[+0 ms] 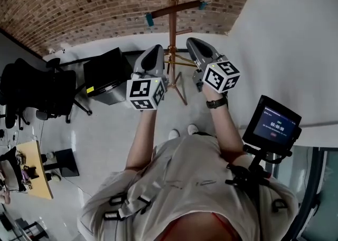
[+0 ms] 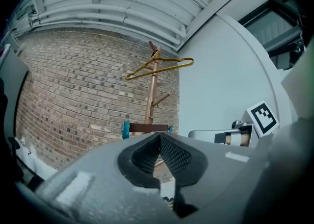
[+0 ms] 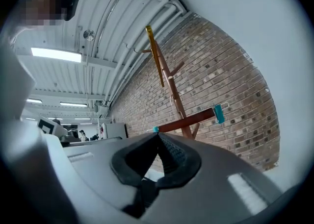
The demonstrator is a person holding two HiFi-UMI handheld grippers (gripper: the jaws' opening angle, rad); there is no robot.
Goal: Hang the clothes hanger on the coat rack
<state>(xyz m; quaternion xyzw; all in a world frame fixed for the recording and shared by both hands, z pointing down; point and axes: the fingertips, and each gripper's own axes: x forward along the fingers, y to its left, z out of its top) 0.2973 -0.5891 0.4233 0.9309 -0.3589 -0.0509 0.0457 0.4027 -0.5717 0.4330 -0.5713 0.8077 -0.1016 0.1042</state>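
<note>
While both my arms reach up at the coat rack (image 1: 172,21), its top runs off the upper edge of the head view. The gold hanger (image 2: 159,66) sits upper middle in the left gripper view, hooked near the rack's top; in the right gripper view it's edge-on, a thin sliver. Left gripper (image 2: 158,137): fingers pressed together, nothing between. Right gripper (image 3: 158,136): same, tips touching, empty. My own gripper bodies block the rack's foot there. Brick wall (image 1: 79,2) behind, office chair (image 1: 37,89) far left, small screen (image 1: 274,124) lower right.
</note>
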